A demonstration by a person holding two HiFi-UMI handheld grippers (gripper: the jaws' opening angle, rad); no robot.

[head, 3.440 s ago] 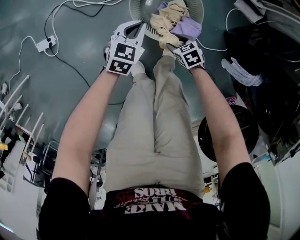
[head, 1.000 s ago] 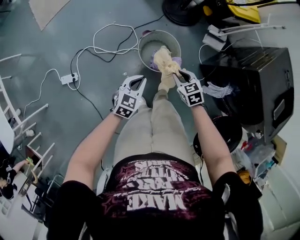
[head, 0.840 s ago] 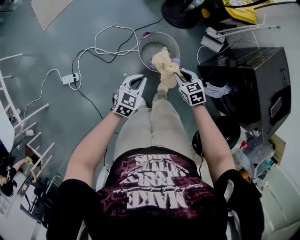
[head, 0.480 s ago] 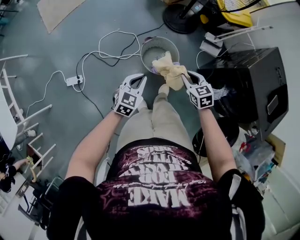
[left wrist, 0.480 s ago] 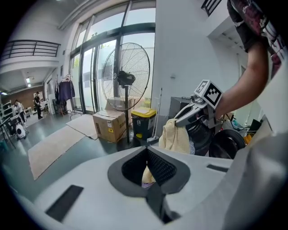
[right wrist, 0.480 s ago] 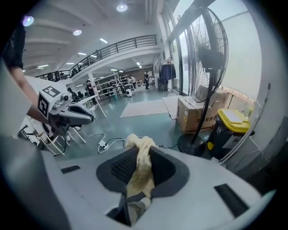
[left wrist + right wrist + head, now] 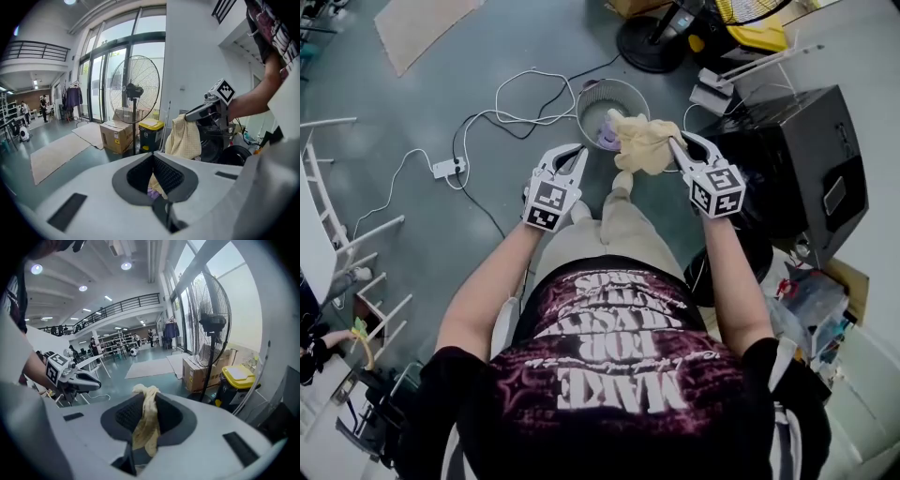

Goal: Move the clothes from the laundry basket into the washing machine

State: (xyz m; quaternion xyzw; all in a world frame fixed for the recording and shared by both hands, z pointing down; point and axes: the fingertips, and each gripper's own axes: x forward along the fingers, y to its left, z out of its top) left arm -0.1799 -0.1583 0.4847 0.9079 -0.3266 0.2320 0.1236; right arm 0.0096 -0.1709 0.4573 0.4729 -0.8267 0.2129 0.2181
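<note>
In the head view my right gripper (image 7: 677, 142) is shut on a pale yellow cloth (image 7: 642, 142), held up above the round wire laundry basket (image 7: 623, 91) on the floor. A purple garment (image 7: 606, 139) still lies in the basket. The right gripper view shows the yellow cloth (image 7: 146, 420) pinched between the jaws and hanging down. My left gripper (image 7: 570, 156) is shut with nothing in it, to the left of the cloth. In the left gripper view the left gripper (image 7: 152, 157) faces the right gripper (image 7: 206, 110) and the yellow cloth (image 7: 185, 138). The black washing machine (image 7: 797, 159) stands at the right.
A standing fan (image 7: 134, 89), a cardboard box (image 7: 117, 136) and a yellow bin (image 7: 151, 133) stand beyond the basket. White cables and a power strip (image 7: 448, 167) lie on the grey floor at left. The machine's round dark door (image 7: 759, 258) sits low beside my right arm.
Both grippers have risen. The yellow cloth has come up out of the basket with the right gripper and shifted right. The basket now looks smaller and farther away.
</note>
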